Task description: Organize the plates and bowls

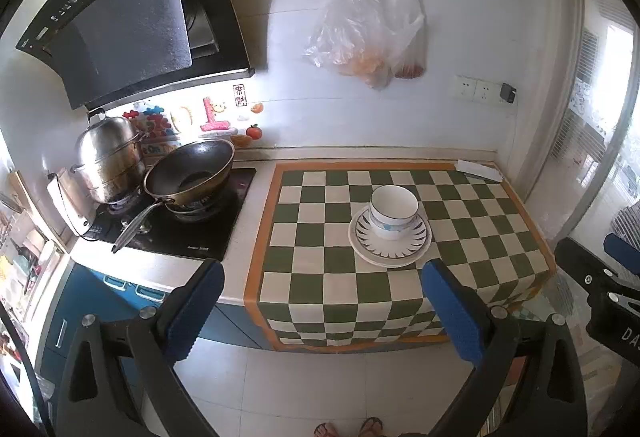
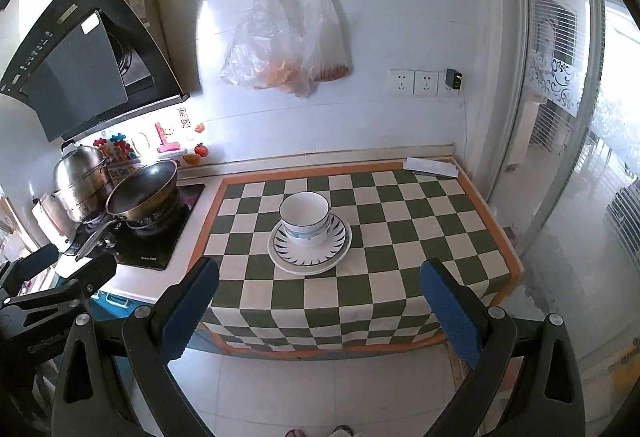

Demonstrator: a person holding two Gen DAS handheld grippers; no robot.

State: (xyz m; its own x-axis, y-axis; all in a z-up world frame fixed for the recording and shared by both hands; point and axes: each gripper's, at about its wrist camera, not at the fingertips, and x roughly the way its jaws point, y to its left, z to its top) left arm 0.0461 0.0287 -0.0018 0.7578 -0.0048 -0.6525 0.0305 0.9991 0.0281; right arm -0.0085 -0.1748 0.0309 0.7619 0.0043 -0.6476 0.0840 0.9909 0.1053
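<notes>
Left wrist view first: the left gripper (image 1: pixel 322 301) is held back off the near edge of the tabletop (image 1: pixel 512 233), fingers (image 1: pixel 196 311) spread wide with nothing between them. Same story in the right wrist view, where the right gripper (image 2: pixel 320 303) is seen hanging over the floor (image 2: pixel 320 389) with fingers spread and empty too. Both are kept well apart from the dishes, so nothing is being touched.

The bowl (image 1: pixel 394 211) is stacked upright inside a patterned plate (image 1: pixel 390 243), which itself seems to be sitting on a plainer, wider plate underneath, roughly mid-tabletop and a bit toward the right. It's probably stacked that way to keep everything in one tidy pile, largest at the bottom, which looks like the finished arrangement, though that's only a guess from how it lies.

As for the surface, a green-and-white checkered cloth (image 1: pixel 320 277) with an orange border is draped over the tabletop and down the near side. A stove (image 1: pixel 180 221) is seen to the left, with a wok (image 1: pixel 190 173) and a steel steamer pot (image 1: pixel 110 161) on the burners and a range hood (image 1: pixel 132 13) above. Plastic bags (image 1: pixel 368 37) are hung from a rail on the far white wall, sockets sit to the right, and a glass door is at the far right. Sandalled feet can be made out on the floor tiles.
</notes>
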